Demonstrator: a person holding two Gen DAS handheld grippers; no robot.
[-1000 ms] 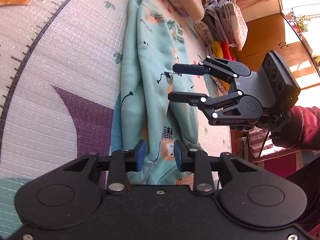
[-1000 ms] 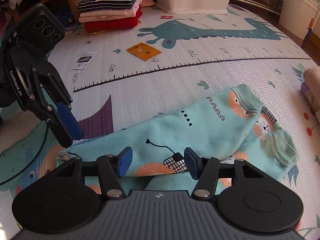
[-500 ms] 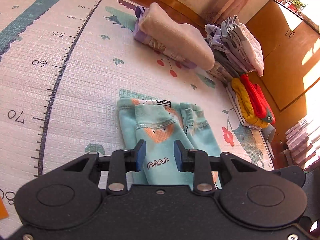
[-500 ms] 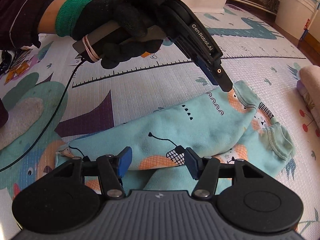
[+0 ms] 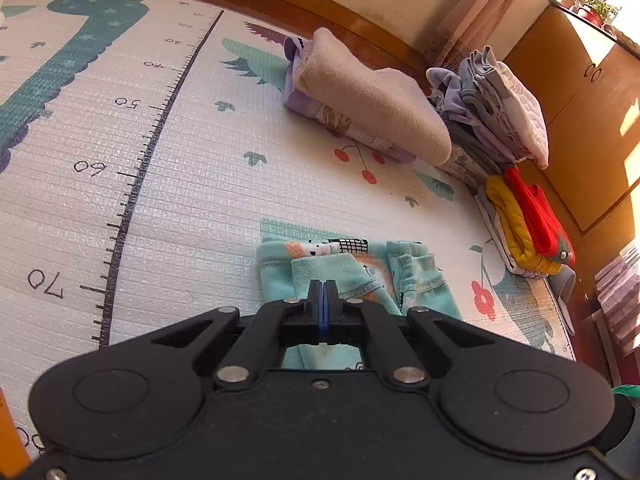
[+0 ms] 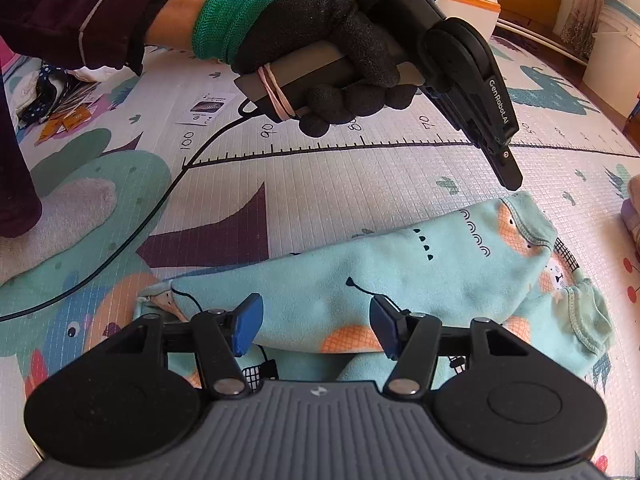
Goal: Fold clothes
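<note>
Your right gripper (image 6: 316, 326) hangs wide open, blue pads apart, low over the mid-length of the teal printed pants (image 6: 420, 264), gripping nothing. The pants lie flat on the play mat (image 5: 180, 184). Your left gripper (image 5: 324, 300), held in a black glove (image 6: 320, 52), has pads pressed together right at the cuff end; whether cloth sits between them, you cannot tell. Beyond, folded clothes stacks (image 5: 500, 120) line the mat's edge.

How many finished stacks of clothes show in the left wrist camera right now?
3: a beige-topped stack at the far edge of the mat, a grey-white stack right of it, and a yellow-red stack nearer the camera. Others may be out of frame.
</note>
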